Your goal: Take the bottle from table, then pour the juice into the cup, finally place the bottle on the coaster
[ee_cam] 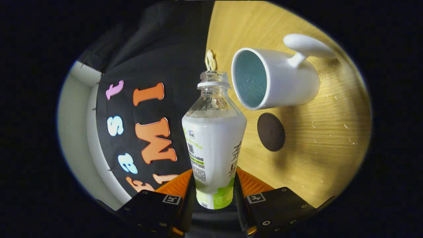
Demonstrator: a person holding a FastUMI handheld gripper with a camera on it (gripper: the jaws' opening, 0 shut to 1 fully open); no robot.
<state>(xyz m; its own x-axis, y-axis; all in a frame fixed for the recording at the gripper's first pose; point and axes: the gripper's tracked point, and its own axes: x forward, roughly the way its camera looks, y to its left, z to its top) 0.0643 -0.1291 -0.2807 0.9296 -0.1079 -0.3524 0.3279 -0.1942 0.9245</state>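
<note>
Wooden table [297, 158], booth wall behind. Gripper [214, 195] clenched on bottle [214, 145], held tipped, open mouth just beside cup [274, 79] rim. Coaster [271, 132] near cup's base, bare. Risk: mouth seems short of rim; tilting further could spill juice onto table. Bottle may slip between fingers.

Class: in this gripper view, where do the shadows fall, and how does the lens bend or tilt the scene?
Gripper view: soft shadows beside the cup and coaster on the table; fisheye curves the table edge; scene appears rolled sideways; bottle, clamped in the tool, is sharp.
</note>
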